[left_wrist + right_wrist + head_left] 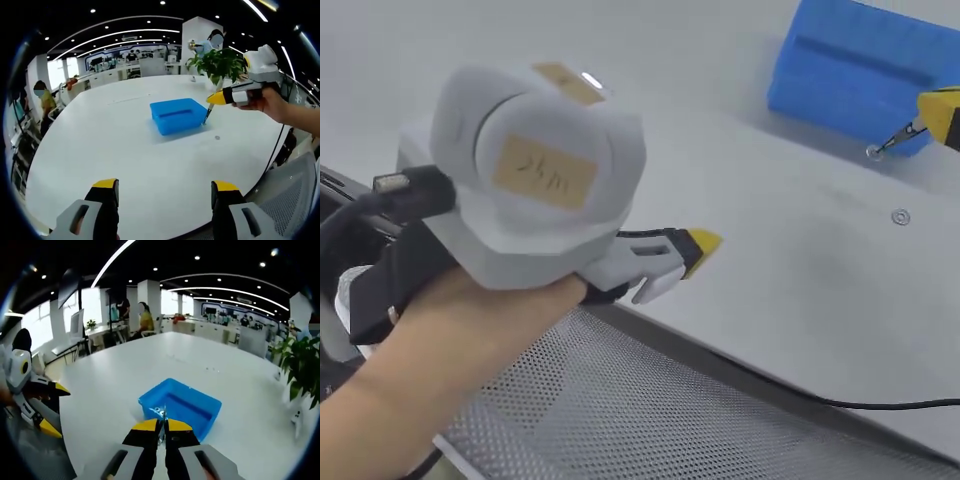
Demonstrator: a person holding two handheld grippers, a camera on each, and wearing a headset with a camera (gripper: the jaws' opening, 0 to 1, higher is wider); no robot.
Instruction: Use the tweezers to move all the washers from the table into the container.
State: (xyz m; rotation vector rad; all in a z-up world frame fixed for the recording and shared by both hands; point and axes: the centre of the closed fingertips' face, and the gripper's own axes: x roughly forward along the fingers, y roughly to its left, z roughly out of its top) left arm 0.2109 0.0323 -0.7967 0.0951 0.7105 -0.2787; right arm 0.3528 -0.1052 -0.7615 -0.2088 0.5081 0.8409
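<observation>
The right gripper (161, 424), fingers pinching the tweezers (895, 140), holds what looks like a washer (873, 152) at the blue container's (860, 70) near edge, a second washer (900, 217) lies nearer on the bench (770, 250) yet to move, and the left gripper's (165, 187) fingers are spread.

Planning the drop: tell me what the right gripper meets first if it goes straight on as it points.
The blue container: the right gripper, holding the tweezers, points at its near wall. Depth is unclear, but nothing seems between.
</observation>
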